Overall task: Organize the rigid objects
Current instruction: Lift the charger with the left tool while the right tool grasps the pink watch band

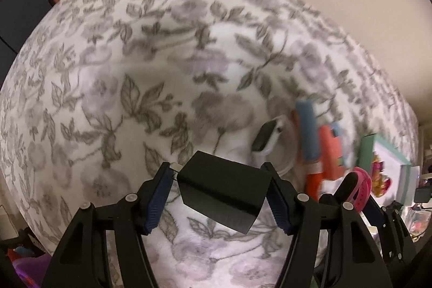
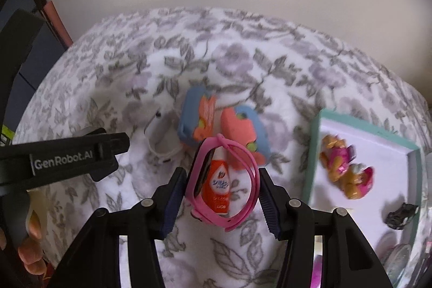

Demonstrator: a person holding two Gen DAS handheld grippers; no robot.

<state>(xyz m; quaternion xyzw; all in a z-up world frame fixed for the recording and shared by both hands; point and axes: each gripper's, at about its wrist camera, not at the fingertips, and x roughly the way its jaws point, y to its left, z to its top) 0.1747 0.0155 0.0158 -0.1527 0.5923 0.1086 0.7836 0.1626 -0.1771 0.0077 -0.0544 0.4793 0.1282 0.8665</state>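
Note:
My left gripper point(image 1: 220, 186) is shut on a black charger block point(image 1: 224, 193) with metal prongs, held above the floral blanket point(image 1: 135, 72). My right gripper point(image 2: 222, 189) is shut on a pink wristband point(image 2: 243, 166) and holds it above the blanket point(image 2: 108, 77). Behind the band lie an orange tube point(image 2: 220, 188), blue and orange foam toys point(image 2: 216, 120) and a white smartwatch point(image 2: 159, 136). The smartwatch point(image 1: 266, 138), the foam toys point(image 1: 318, 136) and the pink band point(image 1: 360, 186) also show at the right of the left wrist view.
A teal-rimmed white tray point(image 2: 314, 153) at the right holds two pink and orange toy figures point(image 2: 345, 169) and a small black object point(image 2: 402, 215). The left gripper's body point(image 2: 67, 155) crosses the left side. A beige wall stands behind the bed.

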